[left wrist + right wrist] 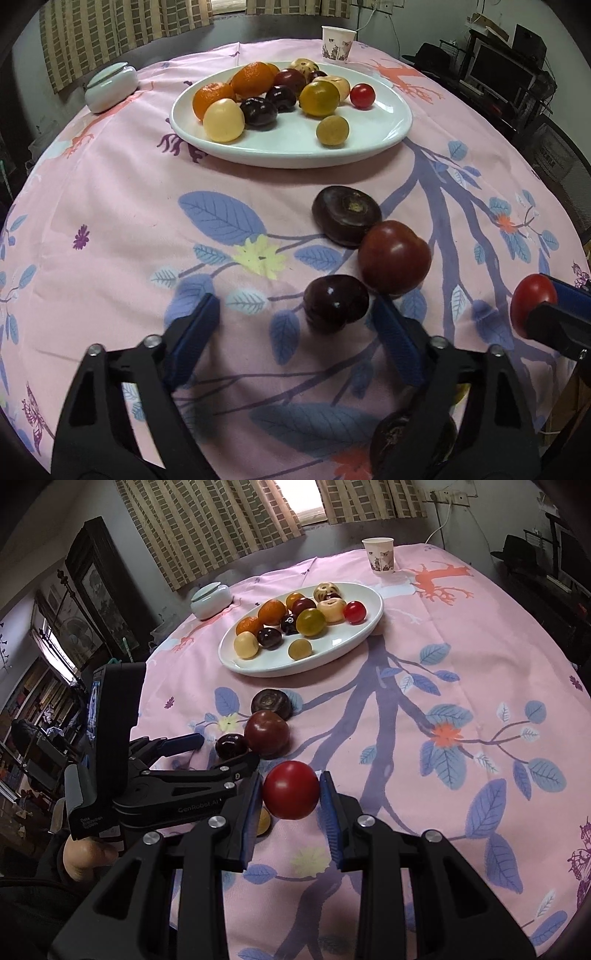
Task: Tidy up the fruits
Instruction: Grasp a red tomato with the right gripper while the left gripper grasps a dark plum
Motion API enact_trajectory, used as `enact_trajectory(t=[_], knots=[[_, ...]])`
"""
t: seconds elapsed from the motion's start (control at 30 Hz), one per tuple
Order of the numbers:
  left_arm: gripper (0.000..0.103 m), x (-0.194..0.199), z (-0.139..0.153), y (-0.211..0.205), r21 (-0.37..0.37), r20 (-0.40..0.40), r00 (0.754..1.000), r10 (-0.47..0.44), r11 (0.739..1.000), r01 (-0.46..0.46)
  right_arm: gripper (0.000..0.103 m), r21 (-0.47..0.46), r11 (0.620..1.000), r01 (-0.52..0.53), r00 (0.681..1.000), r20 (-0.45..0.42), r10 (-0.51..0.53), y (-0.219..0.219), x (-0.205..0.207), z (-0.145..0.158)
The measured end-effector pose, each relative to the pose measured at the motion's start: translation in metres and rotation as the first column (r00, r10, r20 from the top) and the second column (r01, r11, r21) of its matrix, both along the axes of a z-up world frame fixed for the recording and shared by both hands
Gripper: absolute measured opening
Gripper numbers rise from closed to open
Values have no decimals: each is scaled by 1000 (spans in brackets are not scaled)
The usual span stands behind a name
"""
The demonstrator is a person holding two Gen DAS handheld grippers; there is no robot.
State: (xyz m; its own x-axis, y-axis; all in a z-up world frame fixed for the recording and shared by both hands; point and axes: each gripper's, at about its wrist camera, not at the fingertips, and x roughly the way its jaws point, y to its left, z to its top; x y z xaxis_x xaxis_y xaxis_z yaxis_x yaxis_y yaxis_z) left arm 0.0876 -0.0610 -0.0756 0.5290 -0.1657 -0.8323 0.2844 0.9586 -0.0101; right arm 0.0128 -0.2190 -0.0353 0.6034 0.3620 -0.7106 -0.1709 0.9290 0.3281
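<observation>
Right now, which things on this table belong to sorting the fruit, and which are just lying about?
Part of the job:
- red tomato in the right claw
- dark plum between the left claw's open fingers
- two loose dark fruits
- white plate

Lying about:
- paper cup
- lidded ceramic jar

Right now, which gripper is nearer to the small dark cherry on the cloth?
Left. The left gripper has the cherry between its open fingers, not yet pressed. The right gripper is beside it, shut on a red tomato.
</observation>
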Motion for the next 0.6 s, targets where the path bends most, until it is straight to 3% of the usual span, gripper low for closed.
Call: enact_trajectory(t=[0.03, 0.1, 0.17, 0.37, 0.6], knots=[[66, 0, 2, 1, -7, 4, 1000, 0, 1000, 0, 32, 2, 1000, 2, 1000, 2, -2, 0, -1, 1], [41, 2, 5, 4, -16, 11, 1000, 8, 1000, -8, 32, 3, 1000, 5, 1000, 7, -6, 0, -2, 3], [34, 3, 7, 8, -49, 5, 1000, 6, 999, -5, 32, 2, 1000, 5, 1000, 11, -5, 1, -3, 4], [32, -3, 11, 20, -123, -5, 1000, 20, 992, -21, 32, 0, 1000, 3, 1000, 10, -3, 2, -2, 5], [31, -14, 19, 37, -157, -10, 999, 39, 987, -40, 32, 6, 1000, -13, 1000, -2, 13, 9, -1, 2]])
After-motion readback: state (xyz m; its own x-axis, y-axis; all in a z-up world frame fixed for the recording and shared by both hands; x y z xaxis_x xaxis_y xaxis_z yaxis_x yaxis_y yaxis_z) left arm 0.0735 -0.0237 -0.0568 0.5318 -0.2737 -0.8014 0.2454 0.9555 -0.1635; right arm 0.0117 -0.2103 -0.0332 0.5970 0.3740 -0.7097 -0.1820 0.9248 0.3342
